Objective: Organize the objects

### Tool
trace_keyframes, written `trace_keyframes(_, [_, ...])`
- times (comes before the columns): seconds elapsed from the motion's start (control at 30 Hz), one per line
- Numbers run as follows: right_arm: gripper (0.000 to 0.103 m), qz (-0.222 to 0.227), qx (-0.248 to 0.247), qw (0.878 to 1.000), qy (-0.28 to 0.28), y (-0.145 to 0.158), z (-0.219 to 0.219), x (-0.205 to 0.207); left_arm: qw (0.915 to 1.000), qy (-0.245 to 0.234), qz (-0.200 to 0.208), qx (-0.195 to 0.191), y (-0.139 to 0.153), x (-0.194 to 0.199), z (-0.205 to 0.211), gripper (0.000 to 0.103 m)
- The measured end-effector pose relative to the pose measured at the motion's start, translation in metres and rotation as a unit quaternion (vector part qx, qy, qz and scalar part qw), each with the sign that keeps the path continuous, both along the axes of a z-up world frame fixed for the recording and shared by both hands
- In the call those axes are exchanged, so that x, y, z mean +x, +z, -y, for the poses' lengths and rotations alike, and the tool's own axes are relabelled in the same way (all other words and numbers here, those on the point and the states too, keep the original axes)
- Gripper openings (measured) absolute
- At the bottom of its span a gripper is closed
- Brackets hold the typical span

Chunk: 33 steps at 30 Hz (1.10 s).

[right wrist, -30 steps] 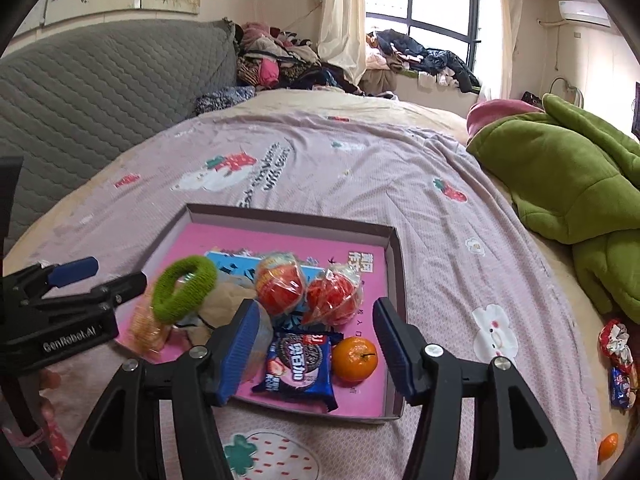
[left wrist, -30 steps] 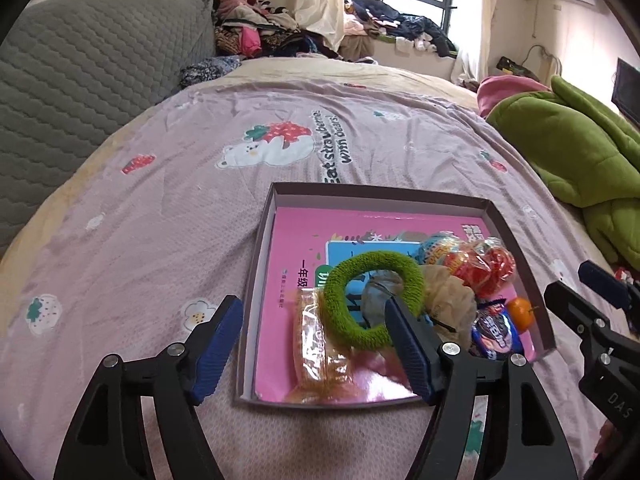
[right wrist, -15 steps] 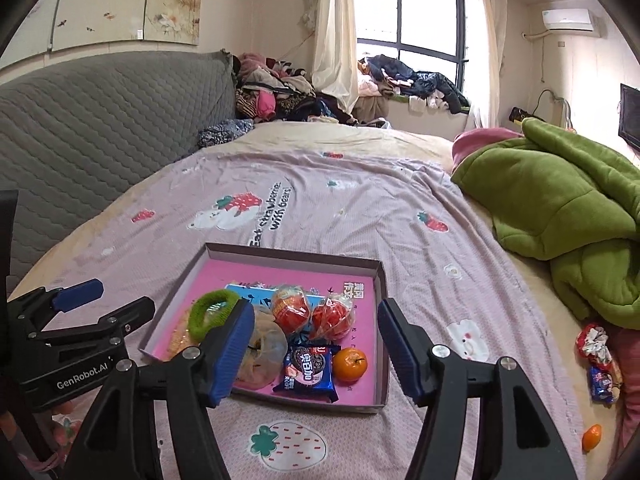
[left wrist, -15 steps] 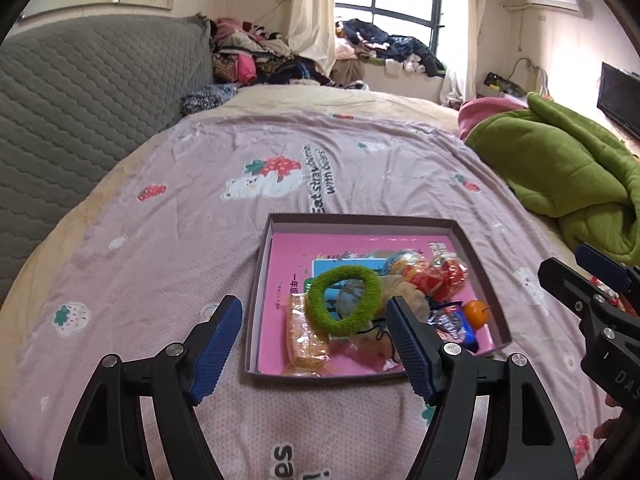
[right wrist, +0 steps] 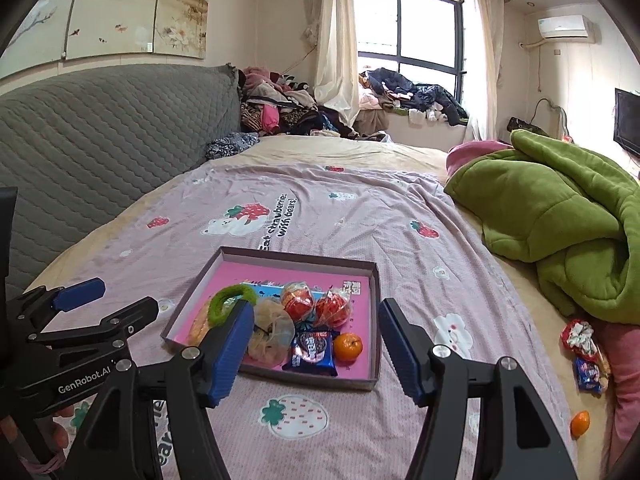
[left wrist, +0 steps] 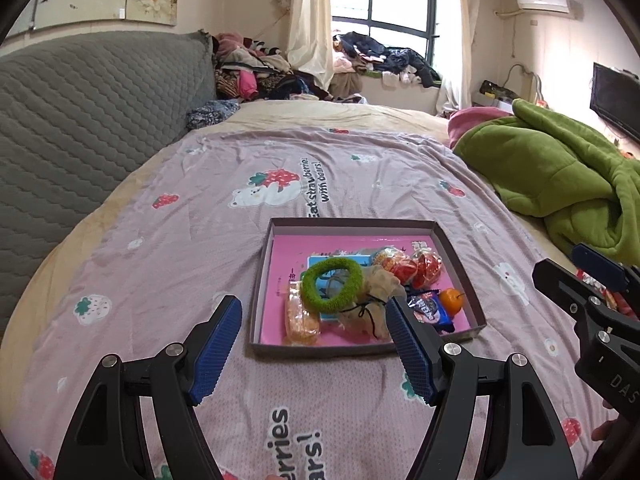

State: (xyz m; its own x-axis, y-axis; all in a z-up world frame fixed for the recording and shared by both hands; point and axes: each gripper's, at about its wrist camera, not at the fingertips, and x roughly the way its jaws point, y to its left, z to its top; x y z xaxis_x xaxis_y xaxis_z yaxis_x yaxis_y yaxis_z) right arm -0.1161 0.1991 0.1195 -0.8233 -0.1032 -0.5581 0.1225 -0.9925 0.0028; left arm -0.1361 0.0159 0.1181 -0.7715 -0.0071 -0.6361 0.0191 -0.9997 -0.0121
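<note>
Low in the right wrist view: left gripper [right wrist: 86, 304] at far left, jaws apart, holding nothing. Centre frame: shallow box [right wrist: 372, 300] on the bedspread [right wrist: 360, 216], holding green hair ring [right wrist: 228, 300], wrapped snacks, tangerine [right wrist: 348, 346]. Bottom centre: right gripper [right wrist: 316, 344], jaws just widened, gaping, empty. Lower right: stray tangerine [right wrist: 580, 423], snack packets [right wrist: 586, 360].

Matt cardboard tray [left wrist: 460, 256], fuzzy cloth hair ring [left wrist: 332, 284], glossy biscuit wrapper [right wrist: 312, 350]
</note>
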Motion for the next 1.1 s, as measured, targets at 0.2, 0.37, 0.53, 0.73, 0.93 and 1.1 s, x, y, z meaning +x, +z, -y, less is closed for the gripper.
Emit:
trace_keyframes(0.2, [0.064, 0.007, -0.002, 1.000, -0.001, -0.008, -0.002, 0.022, 1.0000, 0.006, -0.002, 0.005, -0.003, 0.019, 0.000, 0.076])
trace_keyframes(0.37, [0.064, 0.012, -0.007, 1.000, -0.003, -0.018, -0.005, 0.039, 0.9999, 0.014, -0.003, 0.005, -0.008, 0.036, 0.000, 0.076])
trace_keyframes(0.53, [0.064, 0.018, -0.011, 1.000, -0.003, -0.026, -0.003, 0.052, 0.9998, 0.020, 0.000, 0.000, -0.018, 0.050, 0.002, 0.076])
trace_keyframes(0.73, [0.064, 0.020, -0.016, 1.000, -0.004, -0.036, -0.003, 0.064, 0.9998, 0.021, 0.005, 0.002, -0.030, 0.067, 0.006, 0.076])
trace_keyframes(0.93, [0.064, 0.028, -0.018, 0.999, -0.004, -0.048, -0.005, 0.072, 0.9998, 0.016, 0.011, 0.006, -0.040, 0.076, 0.010, 0.076])
trace_keyframes(1.1, [0.064, 0.028, -0.015, 0.999, -0.003, -0.054, -0.005, 0.076, 0.9999, 0.009, 0.011, 0.000, -0.047, 0.080, 0.007, 0.076])
